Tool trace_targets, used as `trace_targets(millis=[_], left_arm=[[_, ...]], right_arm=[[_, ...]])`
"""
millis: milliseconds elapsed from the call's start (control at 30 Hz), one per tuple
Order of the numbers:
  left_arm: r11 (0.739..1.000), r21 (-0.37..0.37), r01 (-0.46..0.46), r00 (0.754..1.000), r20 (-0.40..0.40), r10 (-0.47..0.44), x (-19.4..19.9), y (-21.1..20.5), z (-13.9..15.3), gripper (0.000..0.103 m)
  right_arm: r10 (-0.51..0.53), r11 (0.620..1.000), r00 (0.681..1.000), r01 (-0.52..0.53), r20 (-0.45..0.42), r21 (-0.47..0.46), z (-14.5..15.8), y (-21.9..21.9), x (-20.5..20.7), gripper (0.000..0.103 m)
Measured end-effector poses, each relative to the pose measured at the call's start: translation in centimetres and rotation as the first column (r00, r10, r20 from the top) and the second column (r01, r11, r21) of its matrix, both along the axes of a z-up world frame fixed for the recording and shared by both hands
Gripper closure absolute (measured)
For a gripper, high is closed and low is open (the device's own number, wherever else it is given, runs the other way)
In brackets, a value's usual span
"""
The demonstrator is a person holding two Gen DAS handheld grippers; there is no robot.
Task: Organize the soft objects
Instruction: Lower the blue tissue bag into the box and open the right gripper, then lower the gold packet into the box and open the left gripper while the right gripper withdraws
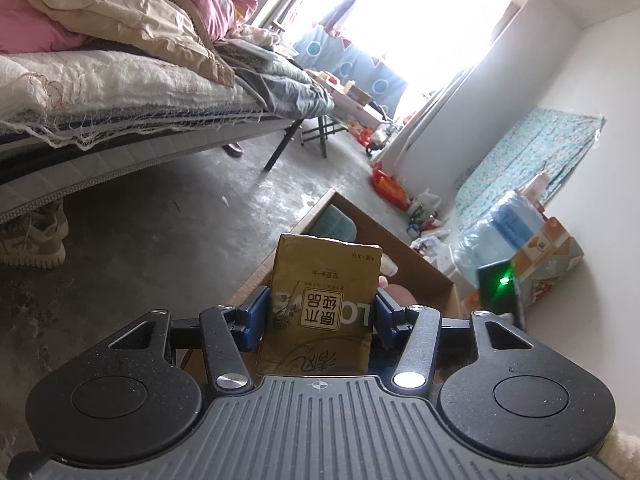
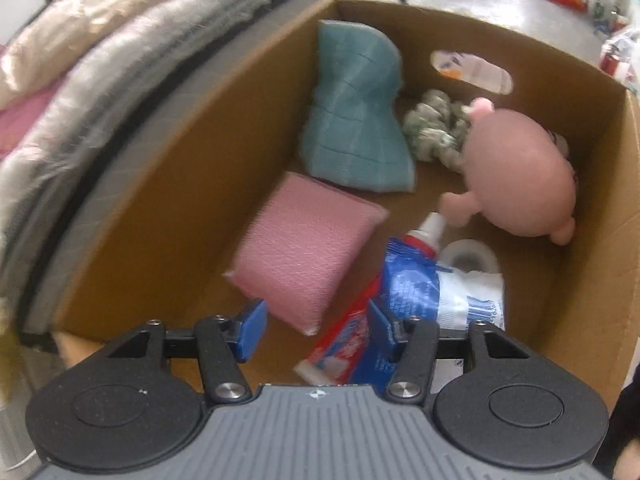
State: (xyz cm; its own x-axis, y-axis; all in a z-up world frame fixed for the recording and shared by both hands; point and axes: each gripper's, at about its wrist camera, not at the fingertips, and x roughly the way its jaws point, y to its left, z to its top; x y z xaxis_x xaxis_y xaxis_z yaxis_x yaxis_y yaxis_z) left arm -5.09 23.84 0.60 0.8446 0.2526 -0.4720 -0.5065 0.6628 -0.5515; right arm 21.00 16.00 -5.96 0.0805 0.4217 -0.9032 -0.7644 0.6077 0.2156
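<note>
My left gripper (image 1: 322,316) is shut on a gold tissue pack (image 1: 324,292), held upright above the near edge of the cardboard box (image 1: 416,256). My right gripper (image 2: 316,326) points down into the same box (image 2: 200,152), open. A pink sponge (image 2: 304,248) lies tilted just beyond its fingers, one corner reaching between them without touching the pads. A blue, red and white toothpaste tube (image 2: 400,292) lies under the right finger. Farther in are a teal sponge (image 2: 356,112), a green-white fabric bundle (image 2: 436,128), a pink plush toy (image 2: 520,172) and a white tape roll (image 2: 468,256).
A bed (image 1: 120,80) piled with blankets runs along the box's left side, with a shoe (image 1: 32,240) under it. Bare concrete floor (image 1: 180,220) lies between. Packets, bottles and a patterned box (image 1: 552,248) crowd the right wall; a device with a green light (image 1: 500,284) stands close by.
</note>
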Motion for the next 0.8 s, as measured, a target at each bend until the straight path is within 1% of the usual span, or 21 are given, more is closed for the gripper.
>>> trace_targets(millis=[33,133,200,267,400,567,667,800], left_arm=[[1.0,-0.002,0.001,1.0,0.0,-0.001,0.0,0.1,-0.1,0.049],[1.0,-0.003,0.005,1.0,0.001,-0.005,-0.1,0.1,-0.1,0.049],[1.0,-0.004,0.004,1.0,0.002,-0.004,-0.1,0.1,-0.1,0.049],[1.0,-0.005,0.004,1.0,0.0,-0.004,0.0,0.1,-0.1,0.049],[1.0,-0.005,0.006,1.0,-0.007,-0.006,0.2,0.2,-0.1,0.049],[1.0,0.005,0.02,1.0,-0.014,-0.02,0.6,0.0,0.2,0.049],[0.999,0.019,0.048,0.998,-0.03,-0.048,1.5,-0.2,0.4,0.049],[0.991,0.032,0.127,0.989,-0.082,-0.124,3.7,-0.5,0.8,0.049]], right_arm=[[-0.014,1.0,1.0,0.014,0.002,-0.023,-0.4,0.0,0.3,0.049],[-0.073,0.992,0.996,0.077,0.049,-0.101,-0.6,-0.5,1.0,0.05],[-0.1,0.991,0.995,0.1,0.007,-0.087,-0.7,-1.1,1.6,0.05],[-0.112,0.991,0.994,0.11,-0.009,-0.08,-0.4,-1.2,1.8,0.048],[-0.112,0.994,0.993,0.113,-0.041,0.014,0.8,-2.0,1.9,0.046],[-0.093,0.982,0.995,0.098,-0.041,0.162,4.2,-5.7,0.9,0.041],[-0.073,0.963,0.996,0.081,-0.041,0.256,6.6,-9.4,-0.5,0.04],[-0.048,0.926,0.999,0.051,-0.017,0.373,9.3,-14.5,-3.0,0.037]])
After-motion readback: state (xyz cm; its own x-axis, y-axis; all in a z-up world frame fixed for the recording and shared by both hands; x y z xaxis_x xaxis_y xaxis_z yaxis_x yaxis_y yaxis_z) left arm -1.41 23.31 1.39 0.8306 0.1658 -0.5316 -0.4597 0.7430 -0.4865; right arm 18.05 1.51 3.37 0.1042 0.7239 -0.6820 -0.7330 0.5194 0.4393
